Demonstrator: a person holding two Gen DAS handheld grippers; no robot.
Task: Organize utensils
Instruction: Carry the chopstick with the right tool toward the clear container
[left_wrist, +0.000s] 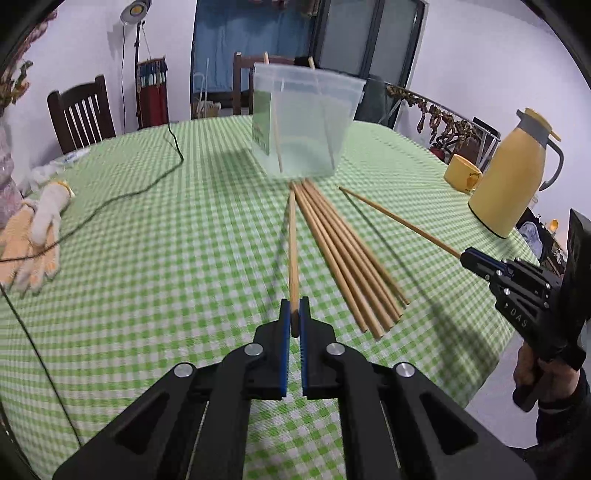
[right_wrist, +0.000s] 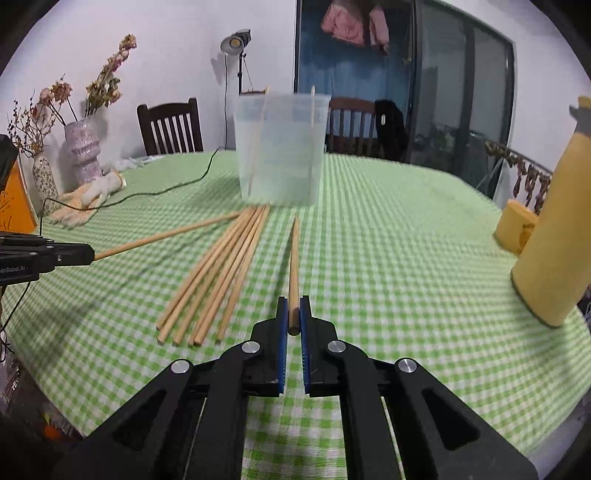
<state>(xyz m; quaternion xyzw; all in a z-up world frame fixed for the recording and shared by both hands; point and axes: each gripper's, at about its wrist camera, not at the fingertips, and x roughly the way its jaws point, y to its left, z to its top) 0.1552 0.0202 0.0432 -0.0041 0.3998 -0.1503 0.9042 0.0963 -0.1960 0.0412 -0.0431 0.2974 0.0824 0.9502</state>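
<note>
A clear plastic tub (left_wrist: 303, 118) (right_wrist: 282, 147) stands at the middle of the green checked table with two wooden chopsticks upright in it. Several more chopsticks (left_wrist: 347, 254) (right_wrist: 221, 269) lie fanned out in front of it. My left gripper (left_wrist: 294, 314) is shut on the near end of one chopstick (left_wrist: 293, 251), held off the cloth; it shows at the left of the right wrist view as the left gripper (right_wrist: 90, 254). My right gripper (right_wrist: 294, 314) is shut on another chopstick (right_wrist: 294, 258), which points toward the tub. It appears at the right in the left wrist view as the right gripper (left_wrist: 465, 256).
A yellow thermos jug (left_wrist: 513, 173) and yellow mug (left_wrist: 461, 173) stand at the table's right edge. Work gloves (left_wrist: 37, 236) and a black cable (left_wrist: 147, 184) lie on the left. Vases with dried flowers (right_wrist: 81, 147) stand far left; dark chairs (right_wrist: 170, 125) sit behind the table.
</note>
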